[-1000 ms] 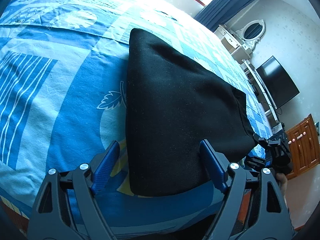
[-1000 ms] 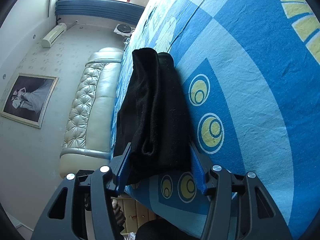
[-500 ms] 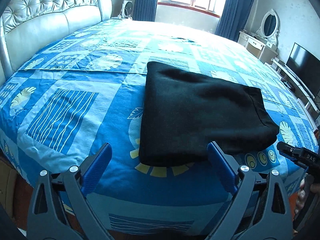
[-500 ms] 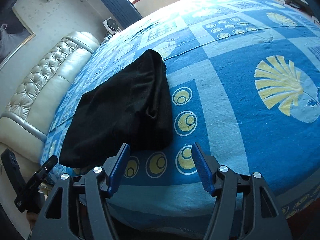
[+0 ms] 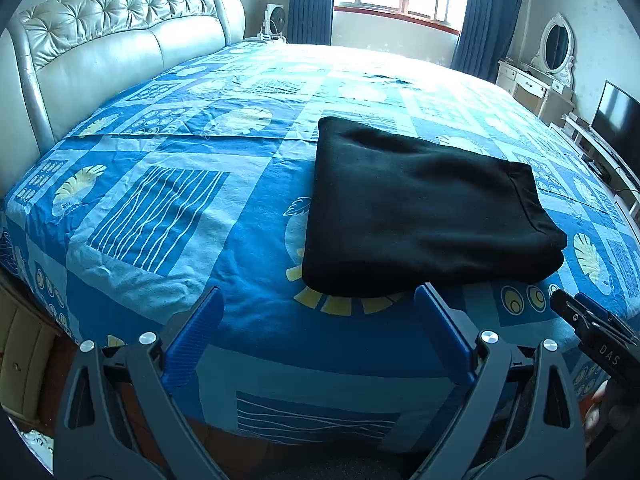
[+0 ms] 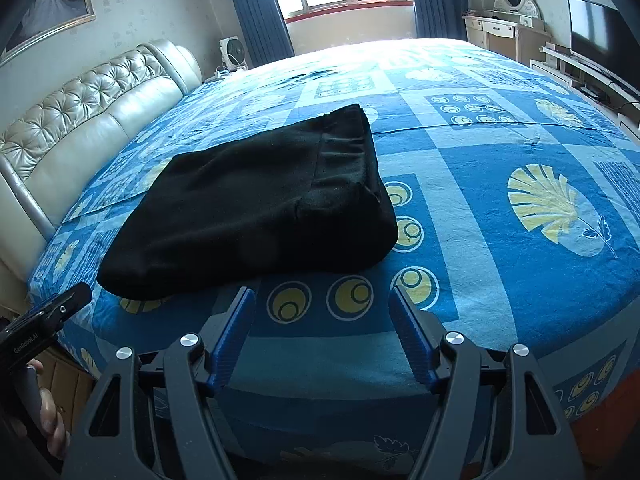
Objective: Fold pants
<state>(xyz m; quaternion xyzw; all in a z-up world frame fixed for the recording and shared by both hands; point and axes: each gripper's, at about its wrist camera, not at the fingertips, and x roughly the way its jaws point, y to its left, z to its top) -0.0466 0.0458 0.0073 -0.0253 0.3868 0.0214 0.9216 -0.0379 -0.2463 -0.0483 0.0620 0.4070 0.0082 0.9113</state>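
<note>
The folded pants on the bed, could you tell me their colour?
Plain black pants, clearest in the left wrist view.

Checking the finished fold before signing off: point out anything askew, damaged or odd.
Nothing stands out. The black pants lie folded in a compact stack on the bedspread, edges roughly aligned. Both hand-held grippers are open and clear of the cloth.

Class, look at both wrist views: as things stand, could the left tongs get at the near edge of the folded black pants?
Probably yes. The left tongs are open, and only bare bedspread lies before the pants.
</note>
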